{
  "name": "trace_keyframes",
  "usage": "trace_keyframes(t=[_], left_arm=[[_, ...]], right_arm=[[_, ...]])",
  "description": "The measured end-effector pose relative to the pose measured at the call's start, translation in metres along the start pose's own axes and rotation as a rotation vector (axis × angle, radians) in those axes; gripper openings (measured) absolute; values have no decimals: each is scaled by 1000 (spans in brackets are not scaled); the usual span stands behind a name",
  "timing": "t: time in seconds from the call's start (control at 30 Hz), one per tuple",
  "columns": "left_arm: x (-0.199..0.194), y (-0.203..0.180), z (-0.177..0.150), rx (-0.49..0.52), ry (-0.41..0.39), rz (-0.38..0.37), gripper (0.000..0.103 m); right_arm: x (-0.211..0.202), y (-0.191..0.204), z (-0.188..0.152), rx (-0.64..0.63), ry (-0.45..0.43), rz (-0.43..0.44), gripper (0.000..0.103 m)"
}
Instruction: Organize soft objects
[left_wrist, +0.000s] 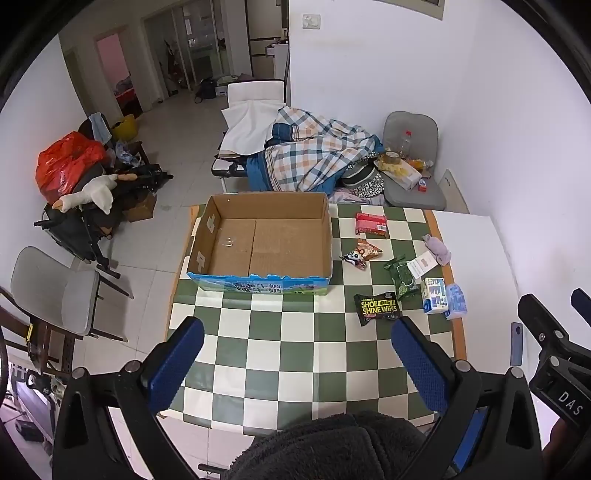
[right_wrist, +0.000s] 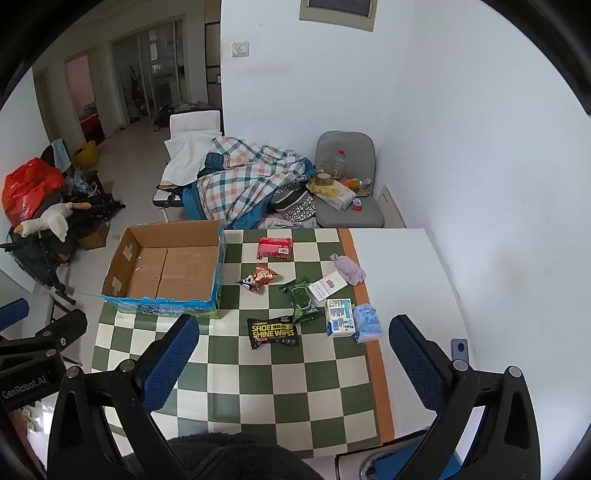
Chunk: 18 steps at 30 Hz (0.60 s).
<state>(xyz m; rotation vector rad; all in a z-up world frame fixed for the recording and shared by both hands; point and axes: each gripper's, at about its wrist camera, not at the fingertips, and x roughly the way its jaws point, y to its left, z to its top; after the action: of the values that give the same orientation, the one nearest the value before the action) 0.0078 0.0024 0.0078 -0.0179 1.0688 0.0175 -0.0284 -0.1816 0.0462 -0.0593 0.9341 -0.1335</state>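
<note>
An empty cardboard box (left_wrist: 258, 240) (right_wrist: 166, 269) stands on the green-and-white checked cloth (left_wrist: 288, 350) (right_wrist: 280, 380). To its right lie soft packs: a black shoe wipes pack (left_wrist: 376, 307) (right_wrist: 272, 331), a green wipes pack (left_wrist: 402, 277) (right_wrist: 301, 301), a red pack (left_wrist: 370, 223) (right_wrist: 275, 247), a small snack bag (left_wrist: 360, 254) (right_wrist: 258, 278), a white-blue tissue pack (left_wrist: 434, 295) (right_wrist: 338, 317), a light blue pack (left_wrist: 456, 300) (right_wrist: 366, 323) and a lilac cloth (left_wrist: 437, 249) (right_wrist: 349, 269). My left gripper (left_wrist: 297, 363) and right gripper (right_wrist: 295, 362) hover open above the near cloth, empty.
A white card (left_wrist: 421, 264) (right_wrist: 327, 288) lies among the packs. The white table top (left_wrist: 476, 266) (right_wrist: 402, 288) runs along the wall on the right. Beyond the table stand a grey chair (right_wrist: 347, 206) with clutter and a cot with a checked blanket (left_wrist: 314, 155). Another chair (left_wrist: 55, 291) stands left.
</note>
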Motion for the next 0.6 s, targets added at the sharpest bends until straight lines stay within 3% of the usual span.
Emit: trace_keyframes(t=[0.6], left_arm=[[-15,-6,0,7,-60,18,103]], right_arm=[[-10,-3,8,-9,-38,-2,103]])
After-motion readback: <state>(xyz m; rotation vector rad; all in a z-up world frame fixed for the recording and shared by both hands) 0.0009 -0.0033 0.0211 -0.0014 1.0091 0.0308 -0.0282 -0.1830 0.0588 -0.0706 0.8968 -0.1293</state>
